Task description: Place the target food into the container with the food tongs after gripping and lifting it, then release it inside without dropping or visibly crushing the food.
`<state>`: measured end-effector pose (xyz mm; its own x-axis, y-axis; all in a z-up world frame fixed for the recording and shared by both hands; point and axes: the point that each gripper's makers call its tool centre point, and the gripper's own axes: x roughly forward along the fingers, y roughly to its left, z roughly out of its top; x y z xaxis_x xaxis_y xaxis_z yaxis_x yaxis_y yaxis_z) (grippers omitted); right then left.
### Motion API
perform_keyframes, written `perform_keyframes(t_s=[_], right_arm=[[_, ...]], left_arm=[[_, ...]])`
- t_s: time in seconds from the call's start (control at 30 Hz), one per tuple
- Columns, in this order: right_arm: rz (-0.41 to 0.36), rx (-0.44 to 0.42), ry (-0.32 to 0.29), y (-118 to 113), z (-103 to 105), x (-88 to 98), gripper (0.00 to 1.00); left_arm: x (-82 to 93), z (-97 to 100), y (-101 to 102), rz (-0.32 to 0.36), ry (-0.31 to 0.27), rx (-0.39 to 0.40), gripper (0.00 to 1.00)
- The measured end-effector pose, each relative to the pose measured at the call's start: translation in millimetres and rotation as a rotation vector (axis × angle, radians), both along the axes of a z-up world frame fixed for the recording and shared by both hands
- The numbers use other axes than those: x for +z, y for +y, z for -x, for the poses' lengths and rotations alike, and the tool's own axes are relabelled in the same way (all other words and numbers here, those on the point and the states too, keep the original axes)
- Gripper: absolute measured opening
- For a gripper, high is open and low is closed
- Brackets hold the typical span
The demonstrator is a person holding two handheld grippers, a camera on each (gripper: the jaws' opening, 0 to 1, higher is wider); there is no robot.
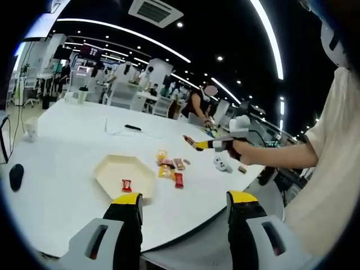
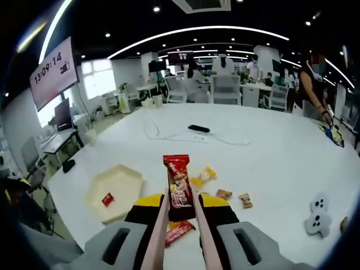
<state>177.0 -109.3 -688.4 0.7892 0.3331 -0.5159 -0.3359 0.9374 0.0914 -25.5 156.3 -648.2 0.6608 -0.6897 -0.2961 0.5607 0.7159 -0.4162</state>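
Right gripper view: my right gripper (image 2: 181, 209) clamps a pair of food tongs (image 2: 179, 225), whose two arms run forward between its jaws and pinch a red snack packet (image 2: 178, 188) upright at their tips, lifted off the white table (image 2: 281, 163). Ahead and left of the tool sits the cream hexagonal container (image 2: 115, 191) with one small red packet (image 2: 107, 198) inside. More wrapped snacks (image 2: 216, 188) lie scattered just right of the tips. Left gripper view: my left gripper (image 1: 184, 209) stands spread, nothing between its jaws; the container (image 1: 125, 175) lies just ahead, and I see the right gripper (image 1: 225, 143) hovering beyond the snacks.
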Motion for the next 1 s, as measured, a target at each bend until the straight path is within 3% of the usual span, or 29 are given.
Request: perform_keyframes(t_s=[1.0], right_arm=[[-0.01, 0.139, -0.013, 75.0, -1.8, 9.8, 0.23]], left_arm=[[-0.4, 14.1, 21.8, 0.012, 0.0, 0.058, 0.6]])
